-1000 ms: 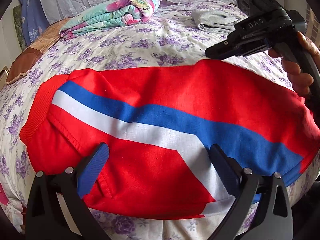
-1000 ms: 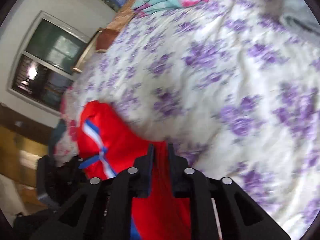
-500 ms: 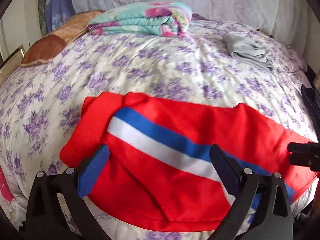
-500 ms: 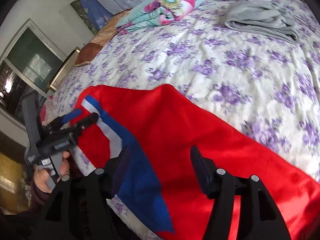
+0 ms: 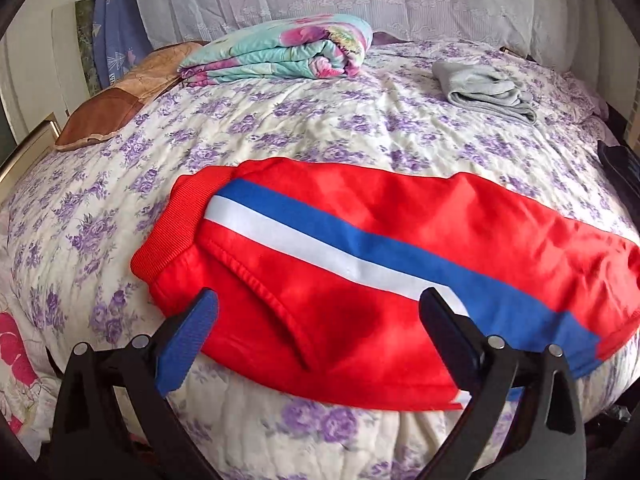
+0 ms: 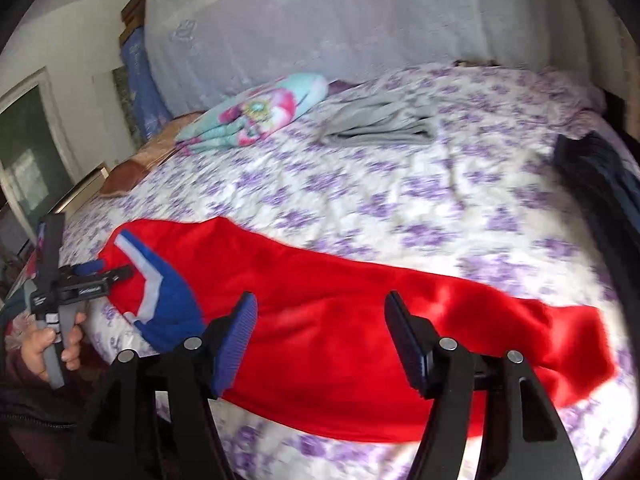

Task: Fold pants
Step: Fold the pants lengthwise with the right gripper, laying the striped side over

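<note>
Red pants [image 5: 360,264] lie spread along the near edge of the flowered bed [image 5: 320,120].

Left gripper [image 5: 320,320] spread wide and empty above the waistband end; right gripper [image 6: 320,332], jaws just opened, gapes empty over the leg.

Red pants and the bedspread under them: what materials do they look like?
Red pants: looks like soft matte knit, fleece or jersey; ribbed waistband, sewn-in blue and white stripes, limp creases. Exact fibre unclear.
Bedspread: seems quilted cotton-like fabric, matte cream with purple flower print; puckered stitch lines suggest padding.
</note>
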Motion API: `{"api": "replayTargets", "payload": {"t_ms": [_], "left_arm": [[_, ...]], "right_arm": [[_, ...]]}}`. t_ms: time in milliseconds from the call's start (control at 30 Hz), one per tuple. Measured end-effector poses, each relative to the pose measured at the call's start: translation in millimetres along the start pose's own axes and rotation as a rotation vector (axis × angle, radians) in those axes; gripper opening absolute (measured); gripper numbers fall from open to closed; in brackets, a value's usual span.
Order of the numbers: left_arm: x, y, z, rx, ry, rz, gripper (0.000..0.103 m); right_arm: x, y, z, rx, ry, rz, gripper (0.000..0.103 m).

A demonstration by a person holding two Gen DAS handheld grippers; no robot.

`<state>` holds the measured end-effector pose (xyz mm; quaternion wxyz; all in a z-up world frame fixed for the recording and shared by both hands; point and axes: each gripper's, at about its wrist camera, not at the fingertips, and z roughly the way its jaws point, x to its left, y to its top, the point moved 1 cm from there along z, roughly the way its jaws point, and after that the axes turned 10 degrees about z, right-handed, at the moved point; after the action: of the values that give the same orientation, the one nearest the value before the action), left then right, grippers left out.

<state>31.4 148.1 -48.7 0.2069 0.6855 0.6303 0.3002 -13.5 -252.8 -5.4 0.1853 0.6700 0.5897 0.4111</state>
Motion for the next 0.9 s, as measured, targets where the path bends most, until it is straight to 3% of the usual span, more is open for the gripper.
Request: {"api": "replayTargets", "payload": {"t_ms": [67,133,200,233,433,600,700,800,867,900], "left_arm": [[-7,-6,1,0.012,0.007,0.017,0.098],[-10,-13,18,0.063,0.034,0.025,0.098],[-7,-21,32,0.067,0.014,0.009,0.099],[-6,-22,32,0.05,0.013,0.001,0.099],[-9,-13,20,0.061,0.032,-0.038,0.098],[-57,5,-10,-0.024,-0.048,0.044,0.098],[-96,14,-14,-0.041,-0.094,0.113,0.098],[-132,15,-9,-0.034,-0.148,0.171,0.098],[-151,13,5,0.0,-0.174,0.202,0.098],[-157,11,16,0.036,-0.177,0.206,0.098]], "right_arm": [[-39,0,-9,-0.025,-0.068,0.068,0.073],[-81,-5,1,0.02,-0.126,0.16,0.073],[-119,-19,25,0.11,-0.072,0.264,0.073],[-126,-23,24,0.062,-0.021,0.27,0.073],[-117,-17,-1,-0.031,0.031,0.259,0.073],[-93,9,-20,-0.111,0.037,0.143,0.073],[-88,24,-6,-0.059,0.043,0.138,0.073],[-94,21,28,0.063,-0.069,0.152,0.078],[-106,12,57,0.155,-0.067,0.194,0.083],[-107,10,55,0.121,-0.055,0.183,0.084]]}}
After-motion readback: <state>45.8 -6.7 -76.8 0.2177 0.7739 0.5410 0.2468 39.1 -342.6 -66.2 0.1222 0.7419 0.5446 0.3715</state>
